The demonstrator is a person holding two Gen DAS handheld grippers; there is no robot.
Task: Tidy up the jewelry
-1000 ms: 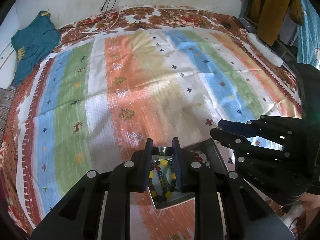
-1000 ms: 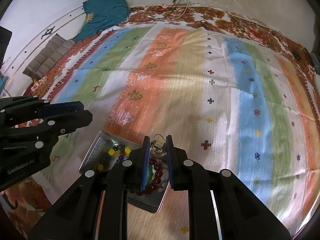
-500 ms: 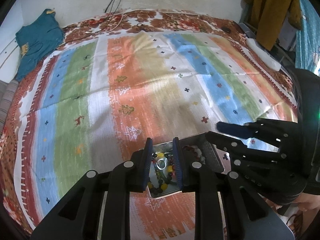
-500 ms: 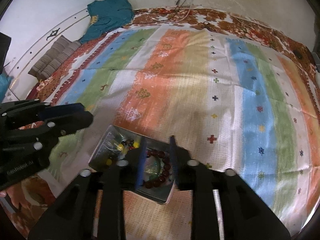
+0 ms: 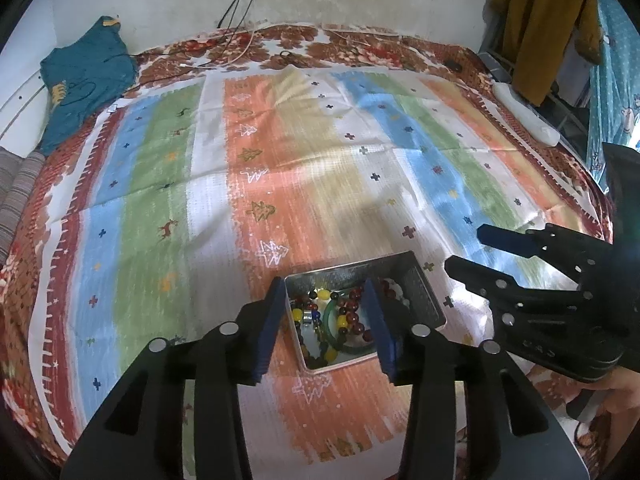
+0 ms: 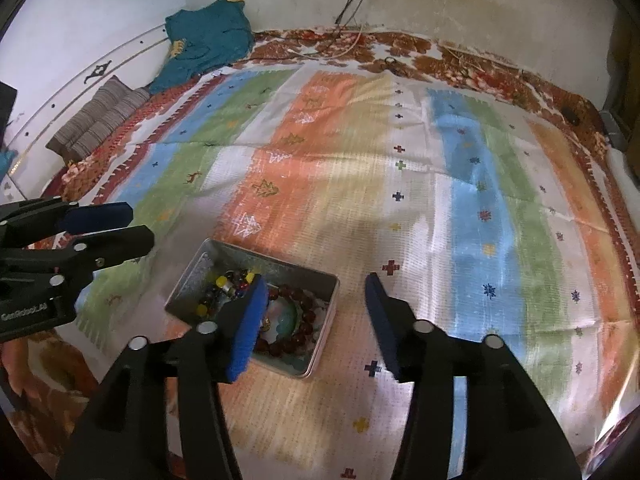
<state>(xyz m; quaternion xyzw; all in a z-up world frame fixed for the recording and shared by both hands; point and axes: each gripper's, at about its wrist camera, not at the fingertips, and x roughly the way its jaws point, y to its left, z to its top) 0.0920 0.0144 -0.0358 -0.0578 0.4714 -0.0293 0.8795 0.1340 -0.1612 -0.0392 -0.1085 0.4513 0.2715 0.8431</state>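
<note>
Left wrist view: left gripper [image 5: 326,320] spread wide, nothing between its blue pads, hovering over the metal tin [image 5: 416,276] that sits on the striped cloth [image 5: 160,184]. Tin holds a mixed-bead bracelet [image 5: 316,316], a green bangle [image 5: 344,342] and a dark red bead bracelet [image 5: 352,312], all jumbled together and touching. Right gripper [image 5: 468,250] shows at the right edge, fingers apart, empty, off to the tin's side.

Right wrist view: right gripper [image 6: 314,316] released, wide gap; its left pad hangs over the tin [image 6: 320,344], the other pad over bare cloth [image 6: 440,208]. Red bead bracelet [image 6: 304,320] curls around the bangle [image 6: 286,320]; small coloured beads [image 6: 224,284] sit in the far compartment half (no divider visible, can't confirm). Left gripper [image 6: 116,228] at left edge, parted, empty.

Handling, judged: bead strings look light, floppy and likely to slide off smooth pads, so pinch across one strand where it lies clear of the pile. Bangle looks rigid and possibly brittle; grip its rim edge-on, gently. Tangling is the main risk when lifting one piece.
</note>
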